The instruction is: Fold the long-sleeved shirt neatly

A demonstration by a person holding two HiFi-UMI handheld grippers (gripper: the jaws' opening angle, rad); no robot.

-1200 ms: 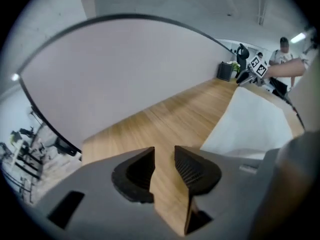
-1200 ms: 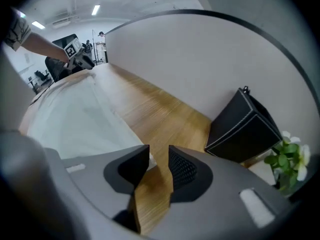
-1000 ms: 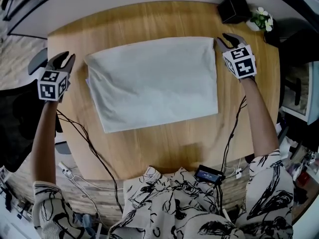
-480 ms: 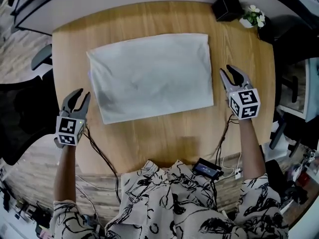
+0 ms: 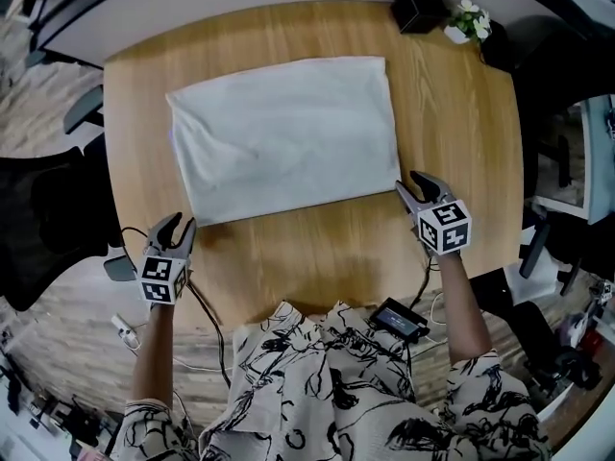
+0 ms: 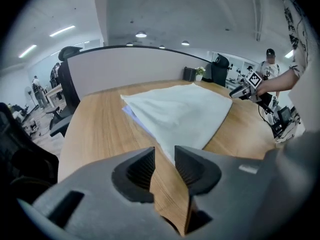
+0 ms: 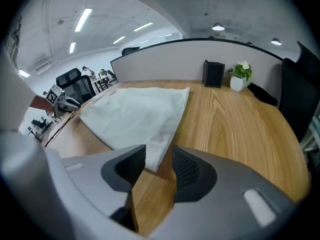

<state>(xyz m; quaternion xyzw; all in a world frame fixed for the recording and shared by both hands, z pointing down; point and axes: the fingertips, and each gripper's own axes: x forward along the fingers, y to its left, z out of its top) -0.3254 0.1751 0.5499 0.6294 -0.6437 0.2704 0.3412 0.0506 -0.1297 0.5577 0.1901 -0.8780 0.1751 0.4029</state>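
The white shirt [image 5: 283,137] lies folded into a flat rectangle in the middle of the round wooden table [image 5: 461,133]. My right gripper [image 5: 411,186] is at the shirt's near right corner. Its jaws have just been opening, and that corner [image 7: 156,161] lies just ahead of the gap, not pinched. My left gripper [image 5: 179,225] hovers at the table's near left edge, just short of the shirt's near left corner [image 6: 167,151]. Its jaws stand narrowly apart with only wood showing between them. In both gripper views the shirt [image 6: 175,111] [image 7: 135,111] spreads out ahead of the jaws.
A black box [image 5: 418,10] and a small potted plant [image 5: 468,19] stand at the table's far right edge. A black device [image 5: 396,320] with cables sits at the near edge by the person. An office chair [image 5: 58,209] stands left of the table.
Both grippers have come from the shirt's far corners down its sides toward the person, now at its near corners. The shirt has not moved on the table.
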